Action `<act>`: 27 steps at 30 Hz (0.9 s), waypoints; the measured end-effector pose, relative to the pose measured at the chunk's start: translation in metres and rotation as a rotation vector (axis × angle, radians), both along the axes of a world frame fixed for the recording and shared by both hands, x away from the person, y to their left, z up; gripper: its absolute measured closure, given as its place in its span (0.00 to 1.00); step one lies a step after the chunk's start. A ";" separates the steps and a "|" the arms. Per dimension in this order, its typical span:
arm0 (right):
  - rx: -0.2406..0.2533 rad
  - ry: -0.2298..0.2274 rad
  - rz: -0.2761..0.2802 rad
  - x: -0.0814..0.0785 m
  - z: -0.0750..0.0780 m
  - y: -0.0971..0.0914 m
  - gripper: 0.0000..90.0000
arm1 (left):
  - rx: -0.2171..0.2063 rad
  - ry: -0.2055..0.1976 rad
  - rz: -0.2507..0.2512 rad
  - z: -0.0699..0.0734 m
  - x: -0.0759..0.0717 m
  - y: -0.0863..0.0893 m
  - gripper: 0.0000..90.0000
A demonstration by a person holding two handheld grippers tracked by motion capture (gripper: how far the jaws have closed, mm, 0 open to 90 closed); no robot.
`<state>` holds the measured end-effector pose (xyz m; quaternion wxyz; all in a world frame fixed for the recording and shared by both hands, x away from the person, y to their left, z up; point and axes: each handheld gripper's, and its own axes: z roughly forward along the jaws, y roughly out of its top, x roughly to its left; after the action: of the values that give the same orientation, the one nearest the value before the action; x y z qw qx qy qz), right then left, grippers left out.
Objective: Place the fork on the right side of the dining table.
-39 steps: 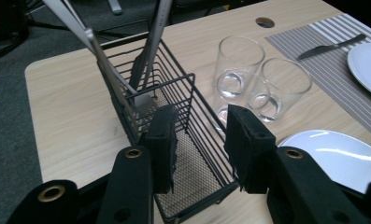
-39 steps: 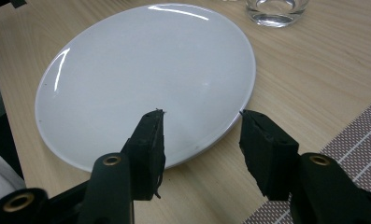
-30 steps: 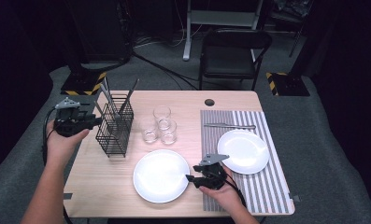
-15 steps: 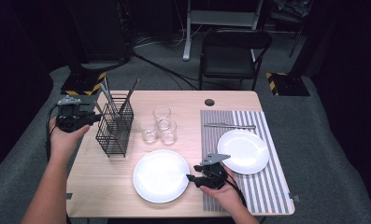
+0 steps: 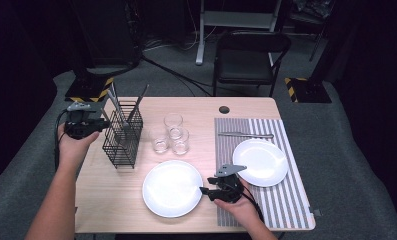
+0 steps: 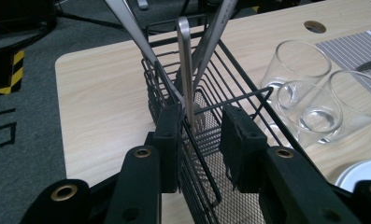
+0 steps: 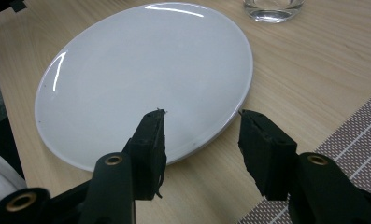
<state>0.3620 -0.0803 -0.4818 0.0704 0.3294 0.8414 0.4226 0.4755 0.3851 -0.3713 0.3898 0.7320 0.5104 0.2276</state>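
Black wire basket (image 5: 121,136) at the table's left side holds several upright metal utensils (image 6: 185,60). Left gripper (image 6: 199,140) reaches level into the basket top, jaws just closing around one utensil handle, not yet pressing. Right of the basket, right gripper (image 7: 199,133) hovers jaws apart over the white plate's (image 7: 141,79) rim.

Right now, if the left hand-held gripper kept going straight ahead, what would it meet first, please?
Probably the upright utensil handle in the wire caddy, already between the left hand-held gripper pads, which have been closing; depth is uncertain.
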 end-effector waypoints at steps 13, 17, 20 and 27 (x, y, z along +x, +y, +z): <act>0.001 0.001 -0.006 0.000 0.000 -0.002 0.56 | -0.001 -0.002 0.021 -0.005 0.011 -0.003 0.78; 0.002 0.008 -0.010 0.000 -0.001 -0.001 0.56 | -0.001 0.000 0.018 -0.004 0.013 -0.003 0.79; -0.001 0.004 -0.005 0.001 -0.001 -0.001 0.56 | -0.005 -0.005 0.022 -0.005 0.014 -0.004 0.81; 0.000 0.010 -0.005 0.001 -0.001 -0.001 0.56 | -0.002 -0.006 0.021 -0.005 0.017 -0.006 0.84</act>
<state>0.3627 -0.0817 -0.4832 0.0673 0.3338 0.8408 0.4208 0.4923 0.3792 -0.3762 0.3897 0.7255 0.5172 0.2331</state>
